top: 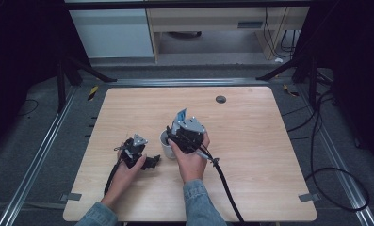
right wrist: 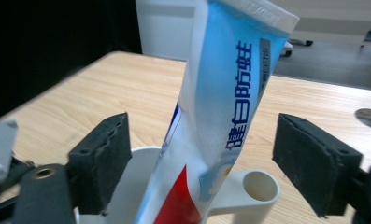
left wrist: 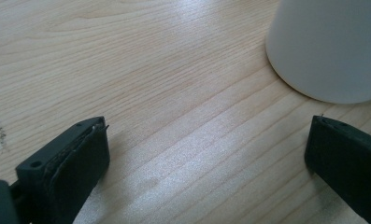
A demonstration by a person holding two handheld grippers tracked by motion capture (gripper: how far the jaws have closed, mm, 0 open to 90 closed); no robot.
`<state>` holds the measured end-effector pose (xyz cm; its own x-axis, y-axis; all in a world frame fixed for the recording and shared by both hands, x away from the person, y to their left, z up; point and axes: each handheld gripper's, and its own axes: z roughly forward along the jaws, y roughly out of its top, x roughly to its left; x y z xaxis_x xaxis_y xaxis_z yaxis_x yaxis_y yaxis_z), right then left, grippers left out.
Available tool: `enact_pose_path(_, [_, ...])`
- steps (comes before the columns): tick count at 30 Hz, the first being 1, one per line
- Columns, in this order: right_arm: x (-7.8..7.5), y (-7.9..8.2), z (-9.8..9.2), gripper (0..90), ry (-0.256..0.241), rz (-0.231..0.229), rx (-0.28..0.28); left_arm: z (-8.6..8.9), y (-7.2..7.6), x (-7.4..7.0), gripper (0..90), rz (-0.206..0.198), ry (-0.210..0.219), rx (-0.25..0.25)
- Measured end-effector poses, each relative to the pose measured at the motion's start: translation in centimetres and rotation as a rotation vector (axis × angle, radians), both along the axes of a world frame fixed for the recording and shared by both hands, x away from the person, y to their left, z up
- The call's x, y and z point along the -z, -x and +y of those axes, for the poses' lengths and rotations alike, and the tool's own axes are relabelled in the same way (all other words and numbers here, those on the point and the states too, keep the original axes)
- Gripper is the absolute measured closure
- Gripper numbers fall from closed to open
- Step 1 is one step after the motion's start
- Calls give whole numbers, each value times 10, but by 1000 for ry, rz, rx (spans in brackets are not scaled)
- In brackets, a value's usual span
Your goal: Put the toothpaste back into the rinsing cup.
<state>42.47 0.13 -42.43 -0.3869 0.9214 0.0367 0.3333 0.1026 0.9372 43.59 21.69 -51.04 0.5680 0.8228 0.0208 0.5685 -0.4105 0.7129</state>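
A white cup (top: 166, 142) stands near the middle of the wooden table (top: 250, 141). A blue, white and red toothpaste tube (right wrist: 220, 107) stands upright in the cup (right wrist: 141, 161), leaning a little; its top (top: 181, 115) pokes up beside my right gripper. My right gripper (right wrist: 202, 158) is open, its jaws on either side of the tube and clear of it. My left gripper (left wrist: 206, 149) is open just above the tabletop, left of the cup (left wrist: 328, 46), with nothing between its jaws. In the high view the left gripper (top: 144, 160) lies low beside the cup.
A small round dark grommet (top: 221, 99) sits near the table's far edge. A thick black cable (top: 224, 188) trails from the right gripper toward the front edge. The cup has a small side tube holder (right wrist: 260, 186).
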Motion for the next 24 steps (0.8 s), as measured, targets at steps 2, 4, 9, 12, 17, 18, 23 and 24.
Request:
enact_pose_path(2, [-1, 0, 1, 160, 43, 3, 3, 0, 0, 0, 0, 0, 0, 0])
enact_pose_path(4, [-2, 1, 2, 140, 58, 7, 4, 0, 0, 0, 0, 1, -4, 3])
enact_pose_path(9, [-4, 1, 3, 115, 101, 19, -4, 0, 0, 0, 0, 2, -5, 3])
enact_pose_path(12, [-6, 1, 4, 98, 120, 30, -13, 0, 0, 0, 0, 0, 0, 0])
enact_pose_path(17, [-10, 2, 4, 89, 150, 39, -19, 0, 0, 0, 0, 0, 0, 0])
enact_pose_path(18, [-11, 3, 4, 89, 149, 41, -20, 0, 0, 0, 0, 2, -4, 4])
enact_pose_path(23, [-11, 6, -2, 85, 161, 51, -27, 0, 0, 0, 0, 0, 0, 0])
enact_pose_path(24, [-11, 6, -5, 83, 161, 59, -31, 0, 0, 0, 0, 0, 0, 0])
